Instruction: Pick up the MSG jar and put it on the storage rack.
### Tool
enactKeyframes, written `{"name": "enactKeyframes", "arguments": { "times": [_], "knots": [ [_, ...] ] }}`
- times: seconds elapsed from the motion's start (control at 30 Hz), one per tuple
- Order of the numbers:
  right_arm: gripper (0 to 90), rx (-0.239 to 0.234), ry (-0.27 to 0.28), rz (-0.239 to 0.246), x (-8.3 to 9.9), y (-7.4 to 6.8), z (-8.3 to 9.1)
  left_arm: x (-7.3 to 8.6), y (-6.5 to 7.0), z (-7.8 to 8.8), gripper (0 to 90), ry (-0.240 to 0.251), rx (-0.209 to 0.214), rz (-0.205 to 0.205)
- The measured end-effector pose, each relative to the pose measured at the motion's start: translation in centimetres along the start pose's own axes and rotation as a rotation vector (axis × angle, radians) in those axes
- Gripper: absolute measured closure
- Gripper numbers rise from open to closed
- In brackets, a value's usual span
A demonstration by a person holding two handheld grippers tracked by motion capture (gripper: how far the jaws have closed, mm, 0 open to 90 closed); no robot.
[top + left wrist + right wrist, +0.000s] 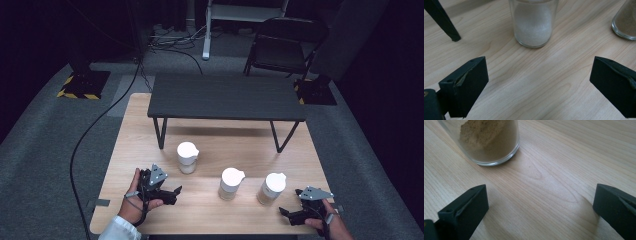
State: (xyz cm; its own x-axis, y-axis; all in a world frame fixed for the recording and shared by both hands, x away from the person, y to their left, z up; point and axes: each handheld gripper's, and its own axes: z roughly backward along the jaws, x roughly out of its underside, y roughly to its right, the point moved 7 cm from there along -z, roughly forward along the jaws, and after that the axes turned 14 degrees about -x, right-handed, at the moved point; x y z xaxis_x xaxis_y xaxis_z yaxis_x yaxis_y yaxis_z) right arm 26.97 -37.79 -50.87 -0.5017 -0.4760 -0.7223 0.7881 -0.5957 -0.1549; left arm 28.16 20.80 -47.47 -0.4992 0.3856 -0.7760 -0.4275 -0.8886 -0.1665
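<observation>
Three white-lidded glass jars stand on the wooden table (150,130). The left jar (187,157) holds white grains and appears close ahead in the left gripper view (533,23). The middle jar (231,183) shows as a brown-filled jar at the right edge of that view (626,23). The right jar (271,188) holds tan powder and stands at the upper left of the right gripper view (487,141). My left gripper (172,192) (539,87) is open on the table near the left jar, holding nothing. My right gripper (285,214) (540,212) is open and empty just right of the right jar.
A low black bench (225,97) stands across the far half of the table; one of its legs (442,21) shows in the left gripper view. A folding chair (285,42) and cables lie on the floor beyond. Bare wood lies between the jars and the front edge.
</observation>
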Motion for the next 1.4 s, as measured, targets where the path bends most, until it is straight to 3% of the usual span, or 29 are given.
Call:
{"name": "enactKeyframes", "arguments": {
  "times": [0.9, 1.4],
  "knots": [
    [0.0, 0.0, 0.0, 0.0, 0.0, 0.0, 0.0, -3.1, 0.7, -2.4, 1.7, 0.042, 0.04, 0.016],
    [0.0, 0.0, 0.0, 0.0, 0.0, 0.0, 0.0, -4.1, 0.7, -4.5, 2.0, 0.032, 0.031, 0.037]
  ]
}}
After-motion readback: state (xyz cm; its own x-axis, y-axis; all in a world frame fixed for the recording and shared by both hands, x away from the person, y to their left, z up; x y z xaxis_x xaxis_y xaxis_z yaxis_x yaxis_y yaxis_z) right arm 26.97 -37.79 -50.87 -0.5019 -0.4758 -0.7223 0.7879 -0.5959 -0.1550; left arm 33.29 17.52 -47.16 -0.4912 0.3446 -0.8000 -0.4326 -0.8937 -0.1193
